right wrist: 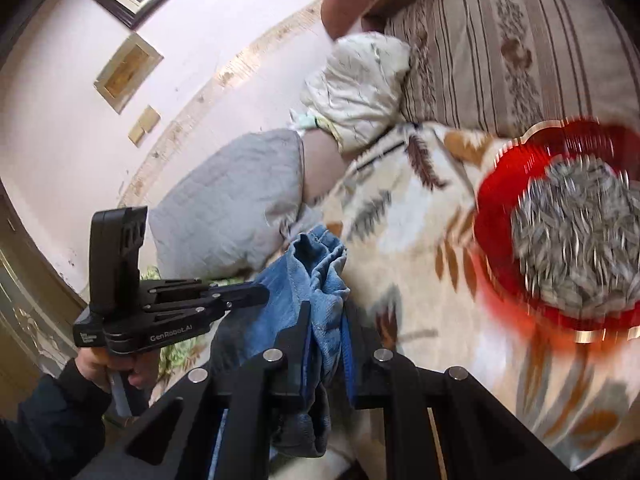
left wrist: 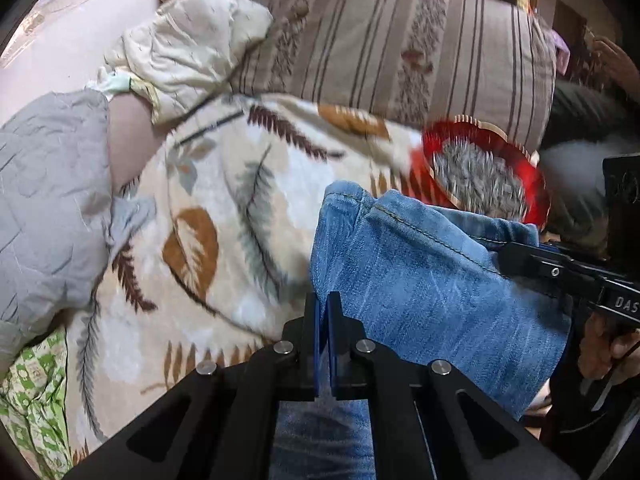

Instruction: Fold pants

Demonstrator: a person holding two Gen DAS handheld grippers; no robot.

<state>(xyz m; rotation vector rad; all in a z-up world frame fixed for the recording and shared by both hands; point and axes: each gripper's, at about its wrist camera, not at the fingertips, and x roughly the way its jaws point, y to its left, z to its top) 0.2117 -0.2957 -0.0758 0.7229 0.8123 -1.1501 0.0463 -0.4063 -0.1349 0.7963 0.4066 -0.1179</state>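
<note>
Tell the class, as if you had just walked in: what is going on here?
A person is folding blue jeans over a leaf-patterned blanket on a bed. The left tool and the right tool are each shut on denim, holding the jeans up between them. A red bowl of sunflower seeds sits on the blanket close behind the jeans, with pillows beyond. The images are blurred.

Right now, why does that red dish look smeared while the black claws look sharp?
Left wrist view: the red dish streaks from motion blur, while the left gripper moves with its camera. Right wrist view: same smear on the dish, right gripper crisp on the jeans; fisheye bends the edges.
</note>
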